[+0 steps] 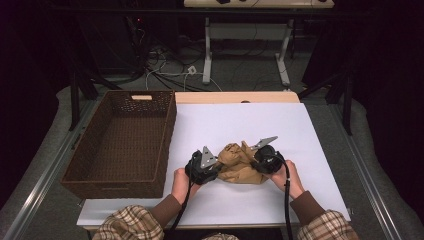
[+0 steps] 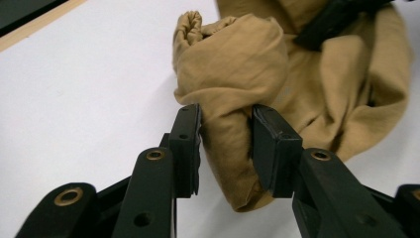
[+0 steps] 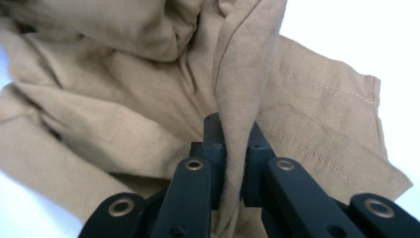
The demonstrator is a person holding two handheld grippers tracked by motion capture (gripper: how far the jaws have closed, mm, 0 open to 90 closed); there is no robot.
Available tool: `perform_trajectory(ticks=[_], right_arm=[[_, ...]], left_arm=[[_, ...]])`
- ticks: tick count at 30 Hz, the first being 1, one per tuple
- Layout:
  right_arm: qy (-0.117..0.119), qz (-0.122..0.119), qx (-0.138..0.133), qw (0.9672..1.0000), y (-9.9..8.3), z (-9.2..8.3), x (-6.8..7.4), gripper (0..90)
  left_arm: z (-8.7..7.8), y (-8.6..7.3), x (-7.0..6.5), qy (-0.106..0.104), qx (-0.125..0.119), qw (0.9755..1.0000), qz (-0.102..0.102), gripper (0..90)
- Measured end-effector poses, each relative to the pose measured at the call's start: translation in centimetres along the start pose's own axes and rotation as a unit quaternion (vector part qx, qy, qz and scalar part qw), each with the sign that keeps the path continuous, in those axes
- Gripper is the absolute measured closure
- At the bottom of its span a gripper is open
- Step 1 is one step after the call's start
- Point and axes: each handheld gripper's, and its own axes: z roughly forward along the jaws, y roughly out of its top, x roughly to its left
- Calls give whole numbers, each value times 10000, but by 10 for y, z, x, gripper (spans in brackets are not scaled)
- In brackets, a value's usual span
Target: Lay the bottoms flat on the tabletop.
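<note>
White table (image 1: 310, 150) takes up most of the high view, with a brown wicker basket (image 1: 125, 140) on its left part, well apart from both sets of fingers. Tan cloth (image 1: 239, 164) lies bunched on the table between the two grippers, touching both. Left gripper (image 1: 204, 167) sits at the cloth's left edge; in the left gripper view its pads (image 2: 190, 144) press on a thick rolled fold of the cloth (image 2: 247, 84), which bulges out past the fingertips. Right gripper (image 1: 264, 159) is at the cloth's right edge; in the right gripper view its fingers (image 3: 215, 148) are pinched tight on a thin upright ridge of the cloth (image 3: 148, 99), and the stitched hem (image 3: 322, 87) runs just right of the fingertips.
</note>
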Motion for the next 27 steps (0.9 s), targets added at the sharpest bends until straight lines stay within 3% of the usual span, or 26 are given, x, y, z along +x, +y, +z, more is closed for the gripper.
perform_trajectory(ticks=[7, 12, 16, 19, 22, 24, 27], right_arm=[[-6, 40, 60, 10000, -4, -9, 1, 803], [-74, -10, -79, 9999, -1, -6, -3, 602], [-101, -18, -158, 9998, 4, 0, -6, 505], [-70, -28, -135, 9999, 10, 5, -9, 497], [-42, -76, -137, 9999, 13, 9, -9, 504], [-6, -93, -114, 9999, 14, 11, -10, 518], [90, -43, -85, 9999, 15, 17, -12, 540]], left_arm=[[-2, 1, 0, 75, 2, 10000, 21, 592], [-8, 4, -2, 79, -58, 9999, 67, 488], [-14, 9, -7, 67, -159, 9997, 172, 453], [-16, 12, -13, 32, -207, 9993, 309, 455], [-17, 15, -19, -33, -325, 9982, 500, 556], [-14, 16, -21, -86, -211, 9978, 628, 567], [-4, 13, -21, -112, 9, 9981, 608, 563]])
